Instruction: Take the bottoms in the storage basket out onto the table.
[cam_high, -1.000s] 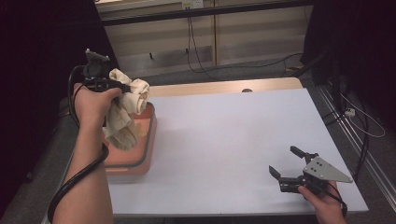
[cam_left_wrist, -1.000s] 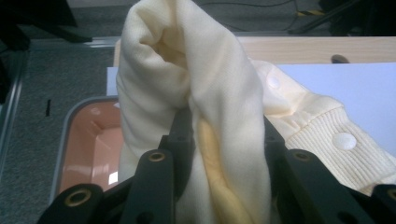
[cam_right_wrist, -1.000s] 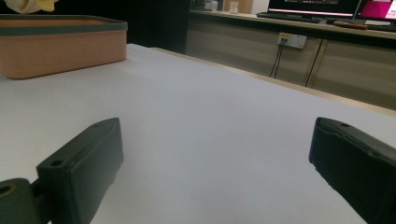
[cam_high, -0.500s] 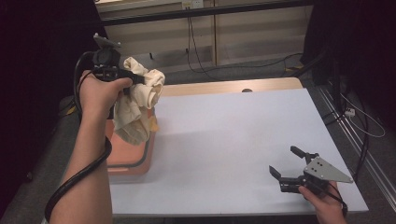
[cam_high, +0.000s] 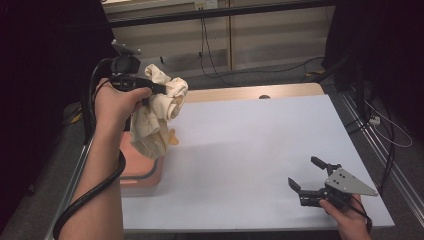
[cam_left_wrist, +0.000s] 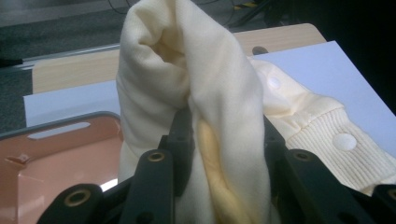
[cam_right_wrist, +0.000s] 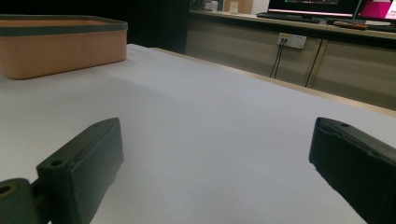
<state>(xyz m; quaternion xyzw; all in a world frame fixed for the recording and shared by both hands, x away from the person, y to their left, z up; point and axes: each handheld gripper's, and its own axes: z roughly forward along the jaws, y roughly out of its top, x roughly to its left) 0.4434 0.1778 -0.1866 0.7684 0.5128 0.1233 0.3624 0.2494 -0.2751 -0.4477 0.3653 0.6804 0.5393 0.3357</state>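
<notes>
We see the left claw (cam_high: 157, 90) clenched on the cream garment (cam_high: 157, 117), hanging lengthwise; the right claw (cam_high: 307, 175), released, waits at 4 o'clock.

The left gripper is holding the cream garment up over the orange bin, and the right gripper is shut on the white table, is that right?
Not quite. The right gripper is open: the right gripper view shows its jaws wide apart with nothing between them. The left gripper does hold the cream garment over the orange bin, above the white table.
</notes>
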